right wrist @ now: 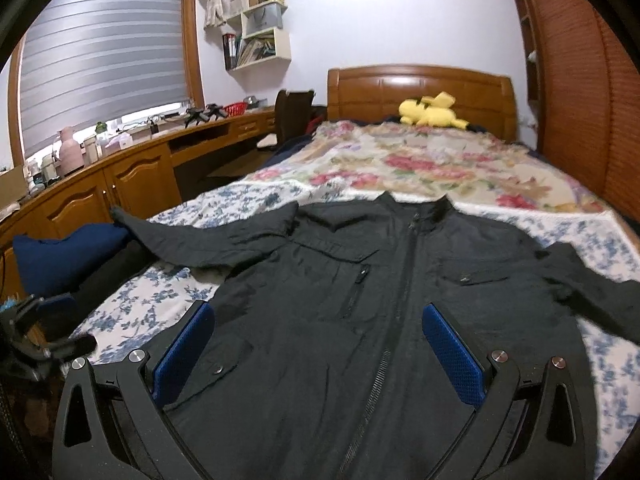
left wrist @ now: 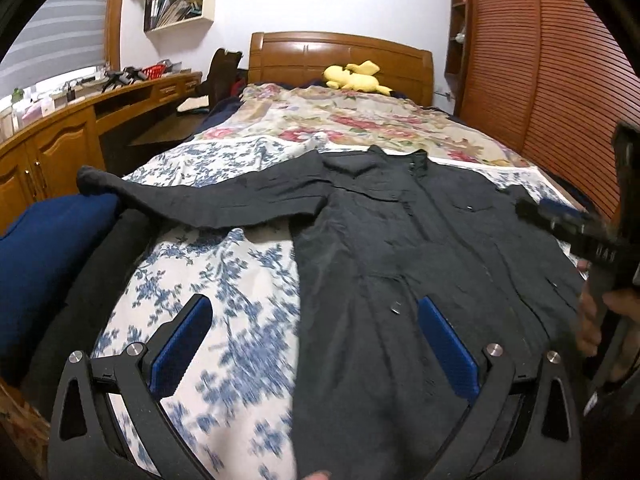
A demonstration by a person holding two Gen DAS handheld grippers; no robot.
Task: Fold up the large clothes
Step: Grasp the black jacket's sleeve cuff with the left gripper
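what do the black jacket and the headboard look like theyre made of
Black jacket: thin woven fabric, possibly nylon or a cotton blend; matte, finely creased, with a zip. Headboard: wood with a glossy varnish; orange-brown, reflecting light along the top panels.

Pale lilac-white painted wall at rear. Glossy brown wooden headboard against it; yellow plush toy lying just before headboard. Bed covered by red-floral cream quilt at far end, blue-floral white sheet at near end. Long curved brown wooden counter with panelled cabinet doors along left side, cluttered with small items. Window with grey striped roller blind above counter. White wall-mounted box shelves holding books. Brown louvred wardrobe doors at right.
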